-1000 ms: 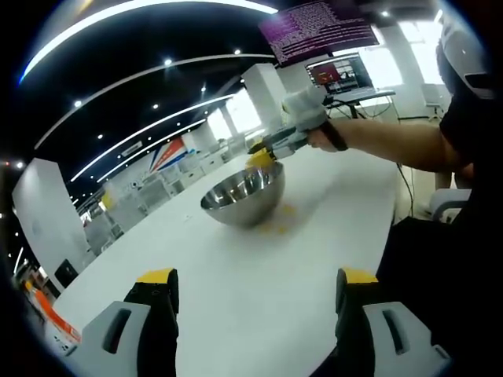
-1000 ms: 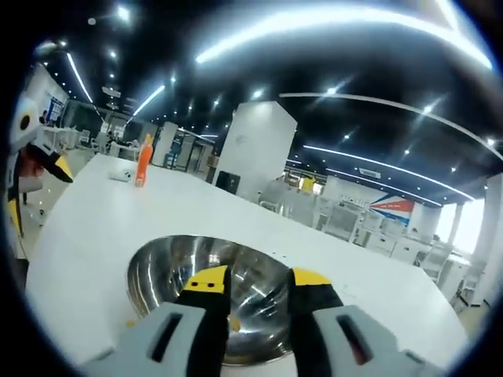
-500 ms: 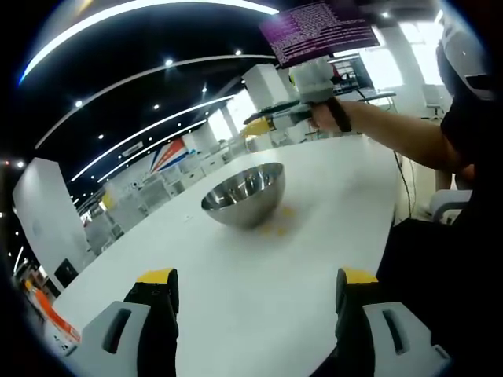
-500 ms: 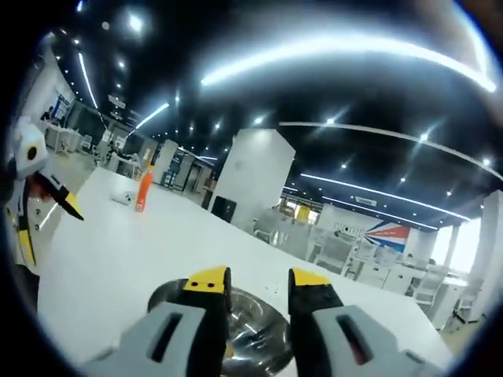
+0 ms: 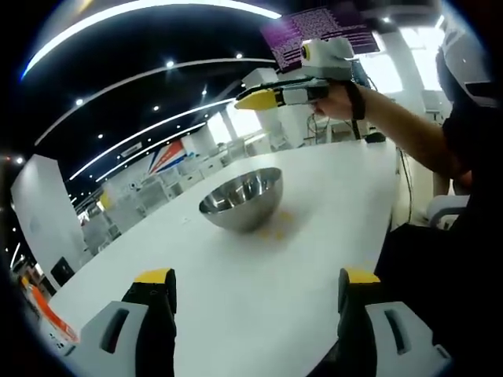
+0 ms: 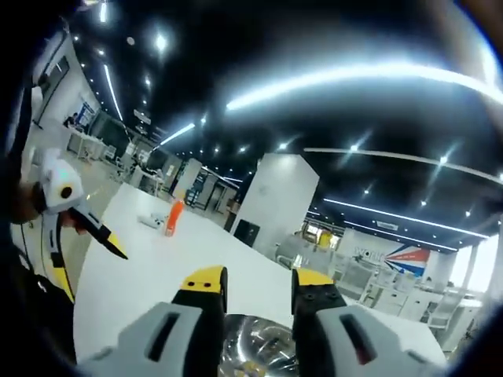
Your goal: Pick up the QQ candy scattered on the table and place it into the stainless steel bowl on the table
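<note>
Bowl (image 5: 241, 200): round, polished stainless steel, mirror-bright inside, upright on the white table (image 5: 236, 306); seen in the left gripper view past the middle of the table, well ahead of the left gripper's jaws.
Bowl, right gripper view (image 6: 259, 353): partly seen at the bottom, rim and shiny inside showing between and below the right gripper's jaws.
Candy on table (image 5: 277, 228): small yellow pieces, blurred, scattered on the white top just beside the bowl, on its near right side in the left gripper view.
Candy in bowl (image 6: 250, 369): a small yellowish spot inside the steel, too small to tell apart.
Left gripper (image 5: 255, 294): grey, yellow-tipped jaws set wide apart, nothing between them, low over the near part of the table.
Right gripper (image 6: 255, 281): yellow-tipped jaws a narrow gap apart, nothing seen between them; in the left gripper view (image 5: 255, 98) held high above the bowl, in a person's hand (image 5: 339, 98).
Orange bottle (image 6: 174, 217): upright far off on the table.
</note>
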